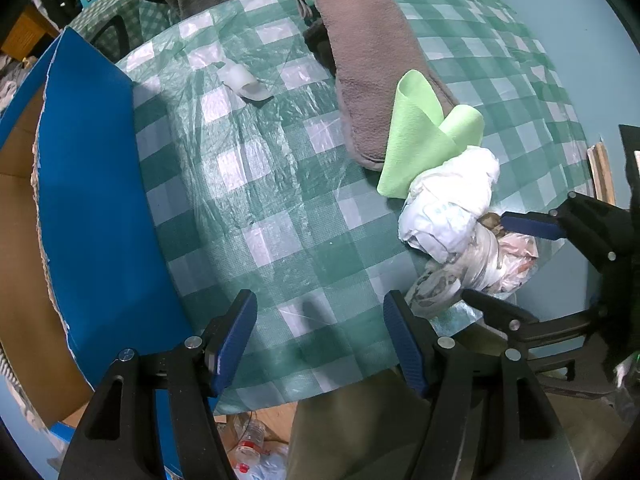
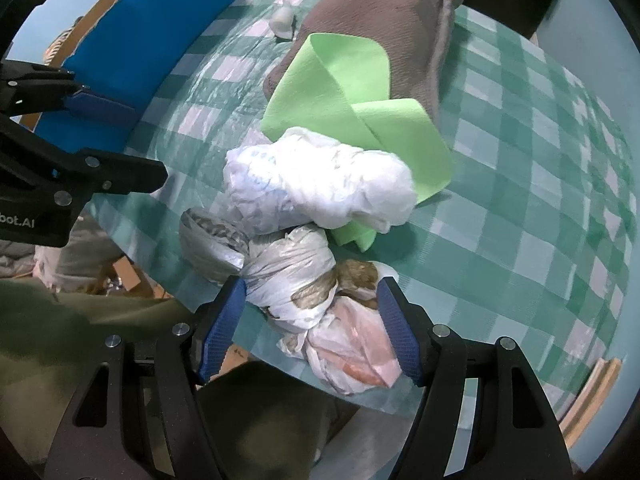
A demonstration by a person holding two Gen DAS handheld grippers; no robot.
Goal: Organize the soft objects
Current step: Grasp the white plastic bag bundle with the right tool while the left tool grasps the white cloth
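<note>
Now we hold our right tool (image 2: 312,316) spread wide around the knotted plastic bags (image 2: 304,280) at the worktop (image 2: 520,200) edge, not squeezing them. Our left tool (image 1: 320,336) is spread too, with nothing inside, above the checked cloth.

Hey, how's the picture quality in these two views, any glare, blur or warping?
Left wrist: fisheye bends the tablecloth checks, glare on its plastic film, black corners. Right wrist: same warping, white bag bright with detail washed out, checks at the right edge smeared.
</note>
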